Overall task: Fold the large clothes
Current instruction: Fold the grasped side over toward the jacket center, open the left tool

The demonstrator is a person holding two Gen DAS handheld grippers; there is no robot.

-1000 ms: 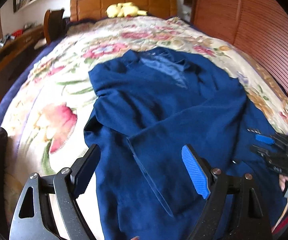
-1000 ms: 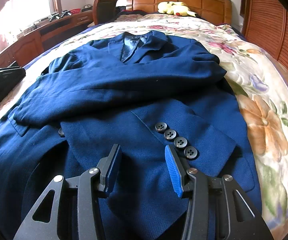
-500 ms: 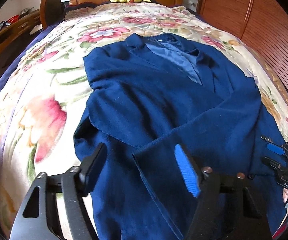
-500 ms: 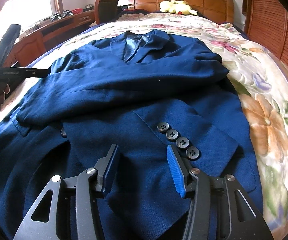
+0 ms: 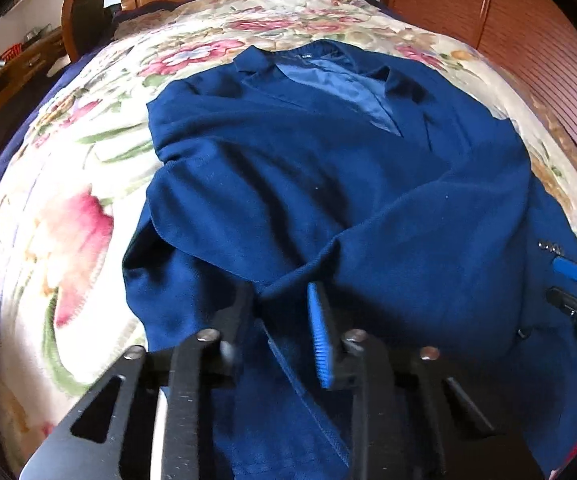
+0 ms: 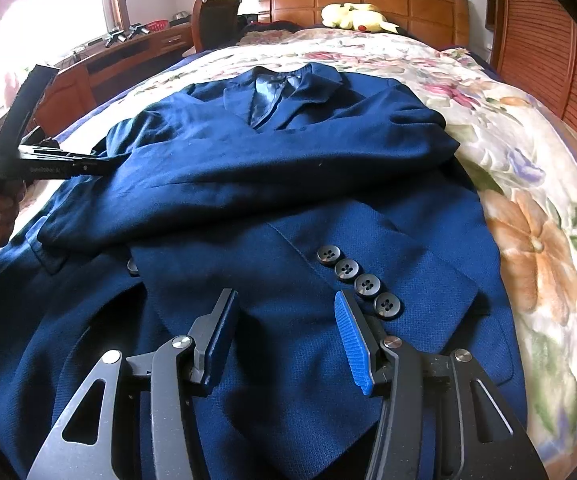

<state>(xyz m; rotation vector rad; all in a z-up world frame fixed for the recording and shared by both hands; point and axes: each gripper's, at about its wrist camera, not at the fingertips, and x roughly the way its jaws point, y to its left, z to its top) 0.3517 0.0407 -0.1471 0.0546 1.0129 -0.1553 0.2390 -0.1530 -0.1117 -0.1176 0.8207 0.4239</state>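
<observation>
Now your left gripper (image 5: 280, 312) has just been closing, and its fingers pinch a raised fold of the blue jacket (image 5: 328, 184) near the cuff of the sleeve (image 6: 248, 184) that lies folded across the chest. Your right gripper (image 6: 284, 324) hangs released, jaws apart over the lower front of the jacket, just beside the row of four dark buttons (image 6: 354, 276); whether its tips touch the cloth cannot be told. The jacket lies face up on the flowered bedspread (image 6: 528, 248) of the bed, collar toward the wooden headboard (image 6: 364, 0), where a yellow plush toy (image 6: 354, 16) rests.
</observation>
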